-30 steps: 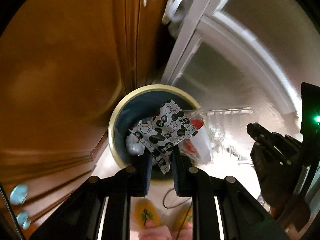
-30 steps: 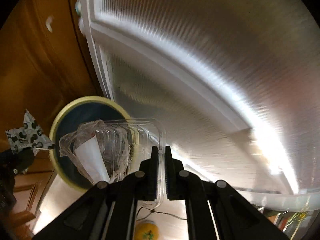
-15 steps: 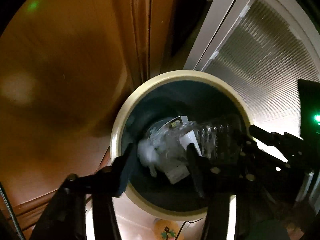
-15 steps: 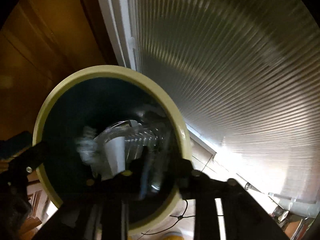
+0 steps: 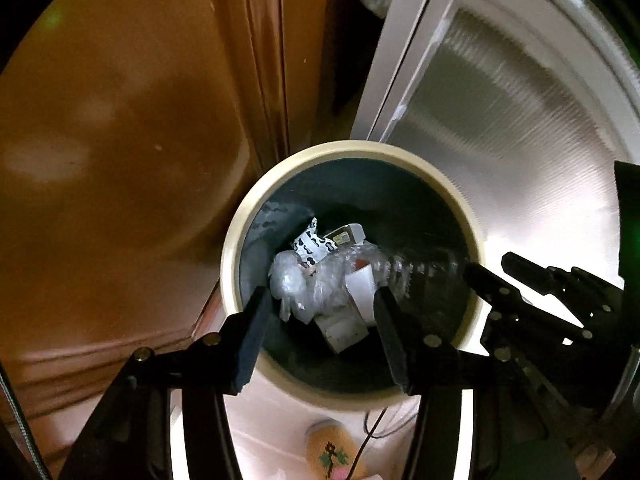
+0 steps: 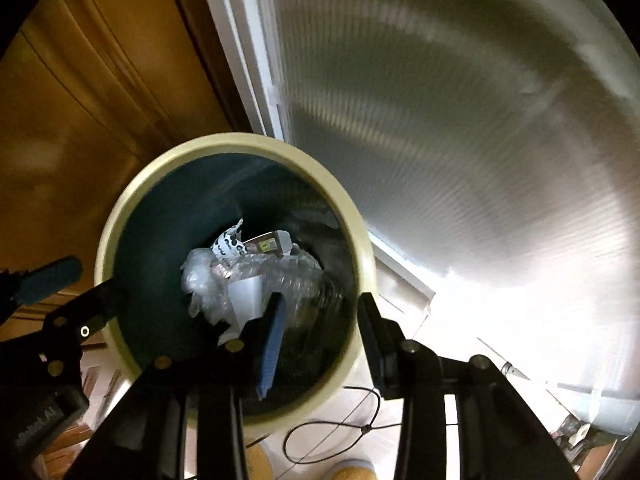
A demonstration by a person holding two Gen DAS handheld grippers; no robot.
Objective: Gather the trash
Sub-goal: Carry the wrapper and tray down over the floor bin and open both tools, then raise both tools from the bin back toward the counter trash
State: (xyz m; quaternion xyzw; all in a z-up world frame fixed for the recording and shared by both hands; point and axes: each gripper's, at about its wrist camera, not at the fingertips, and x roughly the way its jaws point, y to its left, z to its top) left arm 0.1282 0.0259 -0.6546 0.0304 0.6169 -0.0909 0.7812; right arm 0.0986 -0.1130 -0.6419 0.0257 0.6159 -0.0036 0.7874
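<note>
Since both grippers let go, the trash lies in the bin instead of between the jaws, so this drop-off looks done and a fresh pickup would be next. Nearest the left wrist camera, the left gripper (image 5: 320, 312) stands about half open with nothing between its fingers; a second ago it pinched the spotted wrapper (image 5: 310, 242), which now rests deep in the bin, against its dark inner wall. The right gripper (image 6: 320, 322) has also just been opening and its jaws are moderately apart and empty (it held the clear plastic container (image 6: 276, 284) by an edge before). That container now sits atop the pile inside the cream-rimmed trash bin (image 5: 236, 240), beside a crumpled plastic bag (image 5: 288, 280) and what may be a small carton (image 5: 348, 236), though blur makes that uncertain. Both grippers hover lower over the bin mouth than before. Beyond the bin stand a brown wooden door (image 5: 120, 140) and a white ribbed-glass door (image 6: 440, 120).
</note>
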